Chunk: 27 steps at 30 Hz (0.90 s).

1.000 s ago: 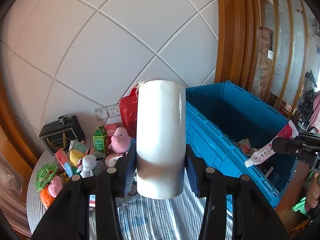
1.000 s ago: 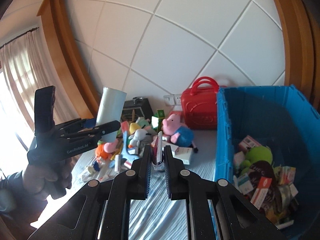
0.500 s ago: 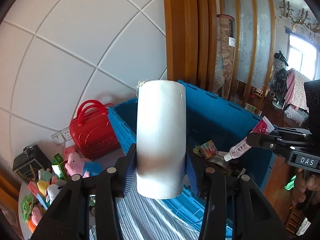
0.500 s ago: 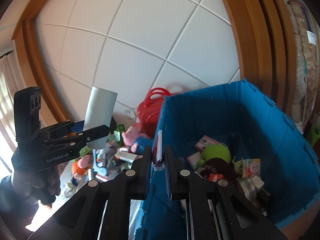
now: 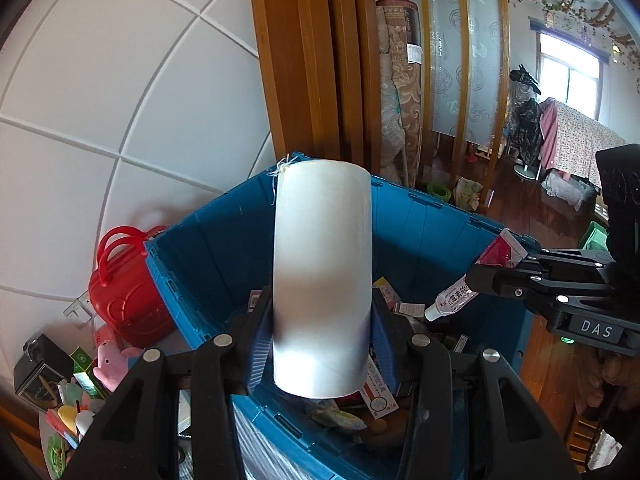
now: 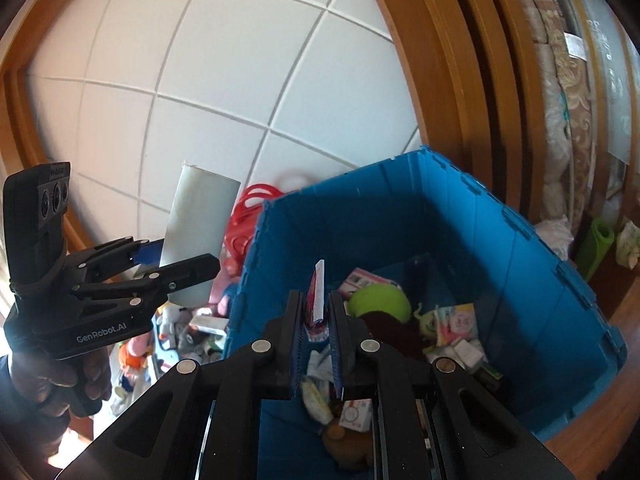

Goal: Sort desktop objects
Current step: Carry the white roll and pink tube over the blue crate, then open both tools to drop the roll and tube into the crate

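Left gripper point(image 5: 322, 344): fingers clamped on the lower part of a white cardboard tube point(image 5: 322, 280), one pad on each side. Tube's long axis runs upright, toward 12 o'clock from the fingers, and most of its length stands clear above the grip. In the left wrist view the blue bin point(image 5: 200, 248) opens directly behind and below the tube; in the right wrist view the tube hangs at 9 o'clock of the bin's near-left corner, so it looks just short of the rim.

Right gripper point(image 6: 316, 340): fingers together on a small red-and-white ointment tube point(image 6: 317, 300), held by its flat crimped end, cap pointing down toward 7 o'clock in the left wrist view. This hand is already over the bin's interior, hence nearer to a drop.

Cardboard tube: plain, matte, frayed fibre at the top edge, no markings. Ointment tube: thin, printed label, white cap.
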Tool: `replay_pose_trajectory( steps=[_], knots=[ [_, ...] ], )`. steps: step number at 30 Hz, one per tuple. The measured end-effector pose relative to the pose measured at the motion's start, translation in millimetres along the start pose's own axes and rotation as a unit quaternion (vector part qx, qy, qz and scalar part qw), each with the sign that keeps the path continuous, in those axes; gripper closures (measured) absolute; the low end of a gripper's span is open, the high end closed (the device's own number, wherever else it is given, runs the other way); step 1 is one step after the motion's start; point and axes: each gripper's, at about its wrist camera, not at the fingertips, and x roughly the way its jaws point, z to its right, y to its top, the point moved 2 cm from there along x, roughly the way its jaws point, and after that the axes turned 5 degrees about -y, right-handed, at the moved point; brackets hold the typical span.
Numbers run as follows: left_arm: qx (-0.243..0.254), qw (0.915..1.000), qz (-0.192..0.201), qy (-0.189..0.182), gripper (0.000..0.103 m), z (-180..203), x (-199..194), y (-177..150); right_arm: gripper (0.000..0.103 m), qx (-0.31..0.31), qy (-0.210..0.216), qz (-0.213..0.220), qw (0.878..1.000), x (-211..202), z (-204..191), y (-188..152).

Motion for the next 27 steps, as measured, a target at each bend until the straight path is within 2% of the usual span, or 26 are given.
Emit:
replay_pose_trajectory(
  steps=[6, 9, 10, 12, 13, 14, 21, 23, 27],
  knots=[
    [0.033, 0.9995, -0.002, 0.000, 0.059, 19.0, 20.0, 14.1, 0.091, 0.009, -0.022, -0.008, 1.000, 2.9, 16.5, -2.6],
    [0.030, 0.9995, 0.010, 0.006, 0.057, 20.9, 22.1, 18.6, 0.090, 0.008, -0.033, -0.007, 0.999, 3.6, 20.3, -2.7],
    [0.024, 0.9996, 0.010, 0.007, 0.049, 18.0, 22.1, 19.5, 0.088, 0.010, -0.041, -0.003, 0.999, 2.1, 21.8, -1.9],
    [0.016, 0.9997, 0.015, 0.009, 0.035, 12.3, 19.3, 19.7, 0.051, 0.020, -0.056, 0.006, 0.998, 0.7, 26.8, 0.1],
    [0.017, 0.9997, 0.017, 0.011, 0.034, 10.0, 17.8, 19.1, 0.022, 0.027, -0.056, 0.013, 0.998, 0.3, 29.6, 0.6],
    [0.018, 0.9996, 0.015, 0.014, 0.034, 7.4, 16.8, 17.6, 0.017, 0.029, -0.058, 0.018, 0.998, -0.5, 30.7, 0.8],
    [0.005, 0.9993, 0.006, 0.037, 0.034, -21.3, -3.2, -12.7, 0.016, 0.021, -0.050, 0.012, 0.998, 6.3, 10.6, 1.7],
    [-0.005, 0.9989, -0.002, 0.048, 0.034, -35.0, -11.2, -29.5, 0.008, 0.011, -0.041, 0.015, 0.999, 8.5, -3.4, 0.6],
    [-0.046, 0.9965, -0.024, 0.066, 0.034, -73.1, -30.1, -73.2, 0.006, -0.019, -0.015, 0.012, 1.000, 16.8, -42.5, -3.6]
  ],
)
